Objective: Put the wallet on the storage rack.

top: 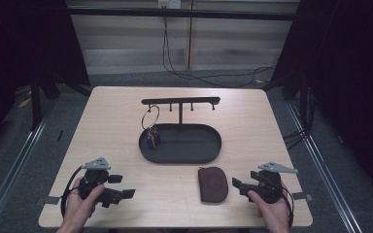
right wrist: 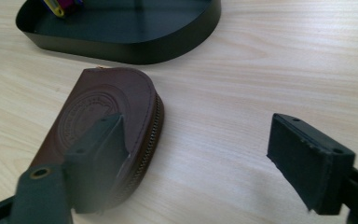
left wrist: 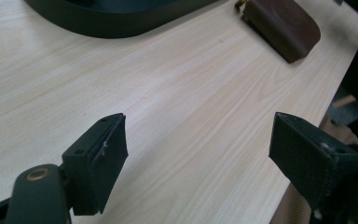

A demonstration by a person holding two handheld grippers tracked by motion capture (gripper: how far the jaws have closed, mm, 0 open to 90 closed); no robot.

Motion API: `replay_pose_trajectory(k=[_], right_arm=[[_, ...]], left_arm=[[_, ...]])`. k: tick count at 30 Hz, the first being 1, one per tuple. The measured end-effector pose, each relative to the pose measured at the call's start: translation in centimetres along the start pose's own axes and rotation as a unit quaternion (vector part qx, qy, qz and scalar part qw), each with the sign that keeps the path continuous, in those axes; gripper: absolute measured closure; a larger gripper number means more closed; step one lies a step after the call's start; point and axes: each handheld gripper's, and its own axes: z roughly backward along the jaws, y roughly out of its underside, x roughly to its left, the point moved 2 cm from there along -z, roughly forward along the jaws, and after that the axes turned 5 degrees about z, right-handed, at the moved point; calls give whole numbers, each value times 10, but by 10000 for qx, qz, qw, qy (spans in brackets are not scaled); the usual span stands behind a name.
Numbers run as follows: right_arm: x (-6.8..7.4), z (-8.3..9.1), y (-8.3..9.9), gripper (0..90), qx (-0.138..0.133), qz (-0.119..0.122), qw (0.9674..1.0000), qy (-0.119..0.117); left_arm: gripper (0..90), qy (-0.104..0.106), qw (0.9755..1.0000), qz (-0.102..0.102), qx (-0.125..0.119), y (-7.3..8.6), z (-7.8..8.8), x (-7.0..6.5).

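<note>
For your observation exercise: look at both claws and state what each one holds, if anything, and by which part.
Nothing is held. The left claw stands open over bare table; the right claw stands open beside the brown pouch, not gripping it.

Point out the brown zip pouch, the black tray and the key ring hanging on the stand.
brown zip pouch point(right wrist: 103, 103): right gripper view, embossed top face.
black tray point(top: 212, 153): high view, right rim.
key ring point(top: 150, 117): high view, wire loop under the stand's bar.
</note>
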Motion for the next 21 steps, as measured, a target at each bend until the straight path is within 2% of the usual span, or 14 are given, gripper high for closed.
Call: replay_pose_trajectory(k=[2,5,8,10,13,21], right_arm=[[1,0,-1,239,5,-75,9998,-177],[3,-1,-3,225,78,-36,9998,-200],[4,-1,-6,212,153,-46,9996,-217],[5,0,-9,188,206,-53,9995,-220],[7,0,-13,169,251,-26,9994,-217],[17,-5,-22,150,655,131,9970,-398]], left_arm=[[191,12,10000,-8,24,6,-3,2],[191,87,9998,-102,128,11,-6,1],[191,78,9998,-186,8,11,-4,0],[191,119,9998,-140,-96,10,-1,1],[191,59,9998,-112,-166,10,2,5],[191,-9,9998,-149,-129,11,0,7]])
